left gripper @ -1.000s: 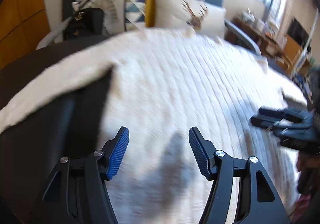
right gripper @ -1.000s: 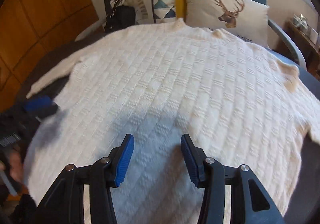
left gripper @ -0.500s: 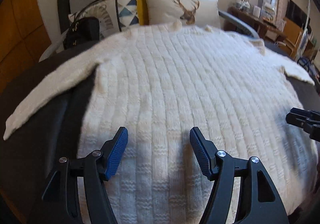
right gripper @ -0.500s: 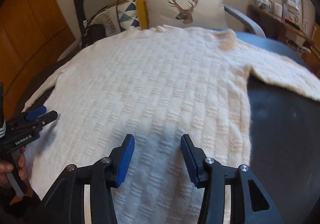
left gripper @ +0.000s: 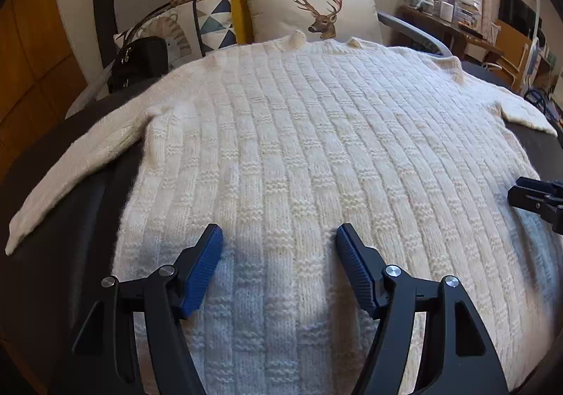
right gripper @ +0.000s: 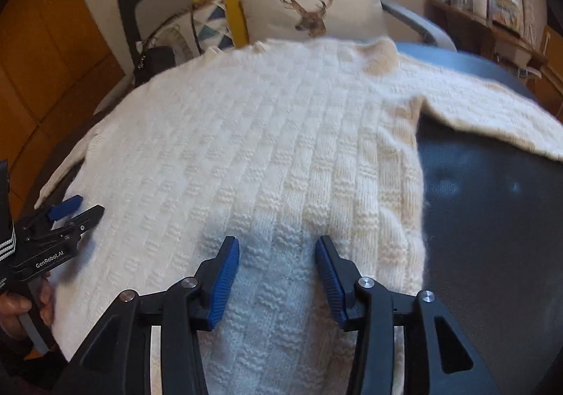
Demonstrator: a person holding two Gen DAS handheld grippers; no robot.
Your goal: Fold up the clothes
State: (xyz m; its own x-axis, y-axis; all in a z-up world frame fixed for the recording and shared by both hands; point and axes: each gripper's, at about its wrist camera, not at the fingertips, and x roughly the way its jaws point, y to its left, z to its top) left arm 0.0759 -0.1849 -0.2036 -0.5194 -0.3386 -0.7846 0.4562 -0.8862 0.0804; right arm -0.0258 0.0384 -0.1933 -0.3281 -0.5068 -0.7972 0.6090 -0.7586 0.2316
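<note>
Behind the dark table (left gripper: 81, 247) stands a sofa with a deer cushion (left gripper: 313, 16) and a black bag (left gripper: 140, 58), and between them and us a cream knitted sweater (left gripper: 316, 148) lies spread flat, front down or up we cannot tell. Its collar points away from us toward the cushion, its hem lies under and behind our jaws, so the long axis of the body runs straight ahead of both tools. One sleeve (left gripper: 74, 162) stretches out to the left of the left jaws, the other sleeve (right gripper: 492, 113) to the right of the right jaws.

Our left gripper (left gripper: 278, 247) hovers over the lower body of the knit with its jaws spread wide, having just been opening, and nothing is between them. Our right gripper (right gripper: 278, 254) hangs over the hem near the right side edge, jaws apart at a narrower gap, also pinching nothing.

We judge the fold has not begun. Each sleeve lies on its own hand's side, so each hand is the nearer one for it.
</note>
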